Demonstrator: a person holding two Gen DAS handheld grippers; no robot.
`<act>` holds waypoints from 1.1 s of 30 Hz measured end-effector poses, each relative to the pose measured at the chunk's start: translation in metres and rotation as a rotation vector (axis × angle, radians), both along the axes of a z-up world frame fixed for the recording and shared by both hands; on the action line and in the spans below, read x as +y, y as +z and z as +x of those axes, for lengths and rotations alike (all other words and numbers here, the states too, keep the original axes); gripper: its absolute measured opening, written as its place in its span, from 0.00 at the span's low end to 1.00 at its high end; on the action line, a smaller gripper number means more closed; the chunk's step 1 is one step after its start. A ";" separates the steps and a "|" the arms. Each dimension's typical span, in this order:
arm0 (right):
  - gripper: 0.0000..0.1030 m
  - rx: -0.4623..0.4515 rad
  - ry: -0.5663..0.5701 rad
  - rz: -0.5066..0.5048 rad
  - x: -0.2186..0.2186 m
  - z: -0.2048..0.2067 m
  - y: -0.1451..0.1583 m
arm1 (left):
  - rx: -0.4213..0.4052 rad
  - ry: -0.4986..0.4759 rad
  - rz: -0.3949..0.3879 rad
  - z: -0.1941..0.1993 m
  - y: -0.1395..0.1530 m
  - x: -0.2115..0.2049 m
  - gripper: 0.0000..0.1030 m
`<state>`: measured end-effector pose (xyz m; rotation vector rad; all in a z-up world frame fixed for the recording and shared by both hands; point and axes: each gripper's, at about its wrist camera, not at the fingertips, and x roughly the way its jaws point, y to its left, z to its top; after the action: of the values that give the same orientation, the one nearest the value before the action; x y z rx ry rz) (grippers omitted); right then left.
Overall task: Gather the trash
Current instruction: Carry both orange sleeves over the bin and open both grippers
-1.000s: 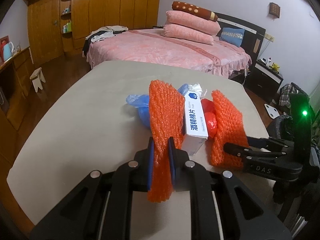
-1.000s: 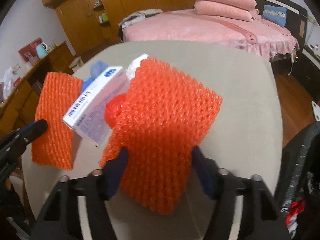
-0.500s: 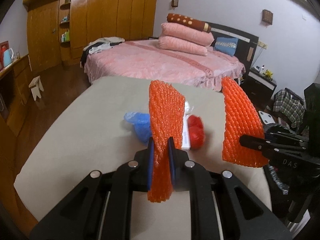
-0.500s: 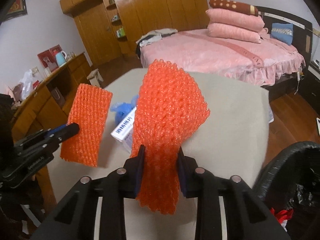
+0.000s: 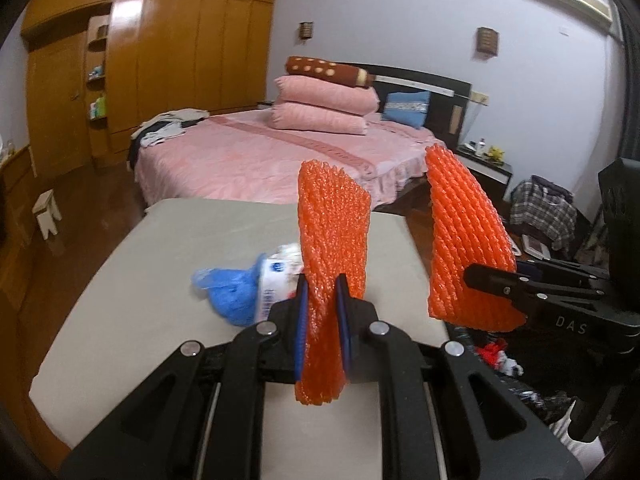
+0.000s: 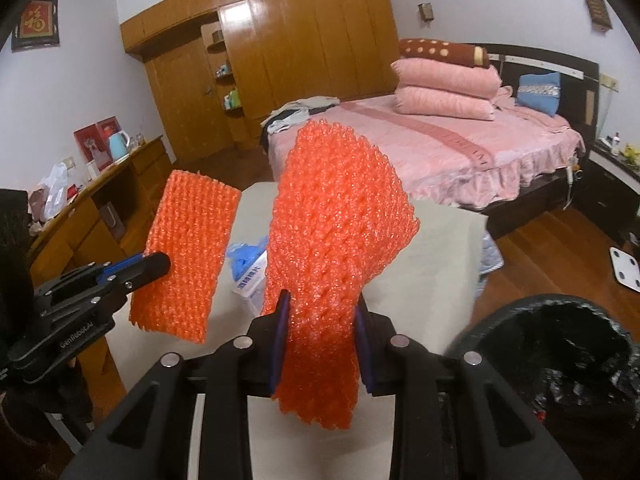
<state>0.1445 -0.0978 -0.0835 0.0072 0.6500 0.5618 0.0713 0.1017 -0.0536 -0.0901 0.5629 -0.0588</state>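
Bedroom setting: a grey table point(image 5: 132, 280) stands before a pink bed point(image 5: 248, 160), with wooden wardrobes point(image 6: 304, 40) along the far wall. Two orange foam nets are held clear above the table. The left foam net point(image 5: 332, 240) stands upright, pinched flat between the pressed-together jaws of the left gripper point(image 5: 322, 320). The right foam net point(image 6: 340, 248) is clamped at its lower part by the right gripper point(image 6: 320, 344), whose jaws have just been closing on it and now squeeze it. The two nets sit apart, side by side. Remaining on the table beneath them: a blue plastic bag point(image 5: 228, 292), a white box with blue print point(image 6: 252, 280) just beside it, and crumpled white paper point(image 5: 288, 254). A black-lined trash bin point(image 6: 560, 360) stands beside the table's right edge, near the right gripper.
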 end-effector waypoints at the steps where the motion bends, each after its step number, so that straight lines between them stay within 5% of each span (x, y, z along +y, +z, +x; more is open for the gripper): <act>1: 0.29 -0.003 -0.015 -0.002 -0.008 -0.002 0.002 | 0.000 -0.014 -0.002 0.001 0.001 -0.007 0.12; 28: 0.33 0.011 -0.401 -0.107 -0.194 -0.031 -0.004 | 0.007 -0.440 -0.003 0.051 -0.021 -0.208 0.14; 33: 0.46 0.041 -0.454 -0.169 -0.216 -0.027 -0.025 | 0.047 -0.493 -0.012 0.062 -0.036 -0.235 0.47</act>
<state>0.1174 -0.3139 -0.1085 0.0074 0.7079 0.0683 0.1335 -0.1334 -0.0894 0.0378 0.6215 -0.5411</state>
